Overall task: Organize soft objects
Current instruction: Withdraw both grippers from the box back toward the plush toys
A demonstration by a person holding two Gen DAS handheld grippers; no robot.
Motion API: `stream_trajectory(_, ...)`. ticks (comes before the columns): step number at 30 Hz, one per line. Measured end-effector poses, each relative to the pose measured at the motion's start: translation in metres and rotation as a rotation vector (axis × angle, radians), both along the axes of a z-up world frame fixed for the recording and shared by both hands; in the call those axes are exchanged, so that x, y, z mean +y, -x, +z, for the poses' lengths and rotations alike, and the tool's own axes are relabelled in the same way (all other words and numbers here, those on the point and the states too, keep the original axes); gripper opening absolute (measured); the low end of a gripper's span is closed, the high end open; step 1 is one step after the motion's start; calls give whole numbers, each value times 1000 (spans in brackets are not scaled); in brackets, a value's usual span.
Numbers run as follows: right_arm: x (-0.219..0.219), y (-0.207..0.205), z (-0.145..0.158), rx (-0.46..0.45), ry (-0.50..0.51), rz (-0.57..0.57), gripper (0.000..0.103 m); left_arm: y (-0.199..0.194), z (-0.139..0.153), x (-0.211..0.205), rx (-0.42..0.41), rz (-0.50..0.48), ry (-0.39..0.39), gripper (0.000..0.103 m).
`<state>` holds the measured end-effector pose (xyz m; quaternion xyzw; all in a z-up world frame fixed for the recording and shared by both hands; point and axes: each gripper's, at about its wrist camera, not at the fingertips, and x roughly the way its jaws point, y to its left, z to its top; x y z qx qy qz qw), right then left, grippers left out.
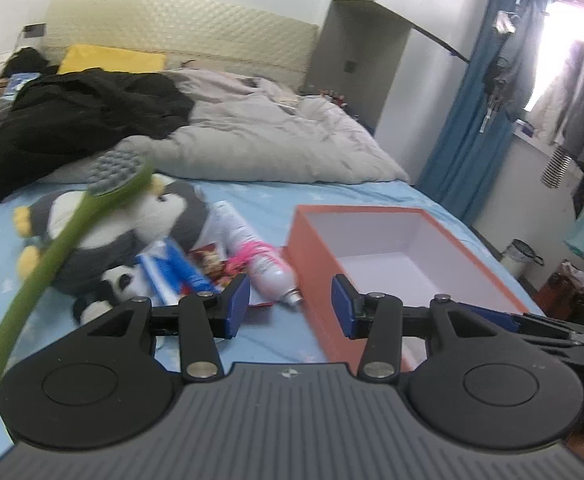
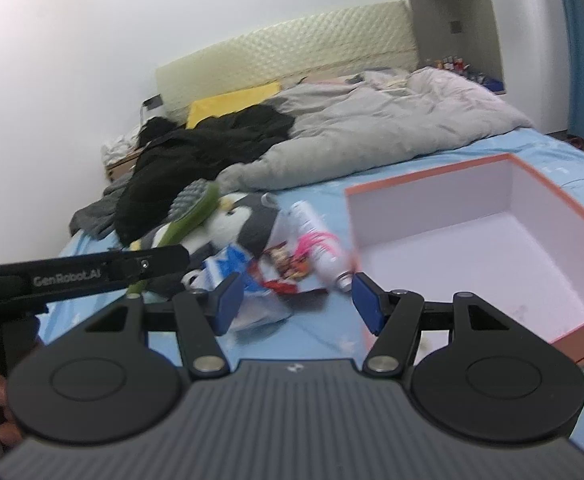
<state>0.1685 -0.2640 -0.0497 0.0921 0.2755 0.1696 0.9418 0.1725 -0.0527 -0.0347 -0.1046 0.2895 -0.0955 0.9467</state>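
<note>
A grey and white penguin plush (image 1: 104,220) (image 2: 236,220) lies on the blue bed sheet (image 1: 272,196). A small panda plush (image 1: 108,288) sits in front of it. A green long-handled brush (image 1: 52,256) (image 2: 196,212) slants across the penguin. Beside them lie a blue and white packet (image 1: 172,272) (image 2: 228,268), a red snack packet (image 1: 212,264) (image 2: 288,268) and a white and pink spray can (image 1: 260,260) (image 2: 320,248). An orange box (image 1: 312,264) (image 2: 432,208) stands open and empty to the right. My left gripper (image 1: 290,306) and right gripper (image 2: 297,305) hover open before the pile, holding nothing.
A rumpled grey duvet (image 1: 272,140) and black clothing (image 1: 72,120) cover the far half of the bed, with a yellow pillow (image 1: 108,60) at the headboard. A blue curtain (image 1: 464,120) and a small bin (image 1: 520,256) stand right of the bed.
</note>
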Motion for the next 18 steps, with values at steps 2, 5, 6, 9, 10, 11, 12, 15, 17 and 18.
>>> stream_trajectory(2,9,1,-4,5,4,23,63,4,-2,9,6,14,-7,51)
stream_trajectory(5,22,2,-9,14,-1,46,63,12,-8,22,18,42,-23,51)
stream_trajectory(6,25,3,-10,17,-3,51,63,14,-10,26,22,49,-20,51)
stream_trajectory(9,36,7,-14,27,4,80,63,22,-16,38,36,71,-19,51)
stream_trajectory(10,40,8,-14,31,7,87,63,25,-18,42,38,77,-21,51)
stream_trajectory(11,43,8,-14,33,10,96,63,28,-20,46,44,84,-22,51)
stream_trajectory(12,45,10,-15,34,12,104,63,29,-21,48,49,90,-22,51)
stream_trajectory(15,51,15,-17,42,20,114,63,38,-26,58,64,106,-25,51)
stream_trajectory(17,54,18,-20,58,17,122,63,43,-31,63,75,116,-26,51)
stream_trajectory(18,56,20,-23,64,19,126,63,45,-34,66,81,118,-26,51)
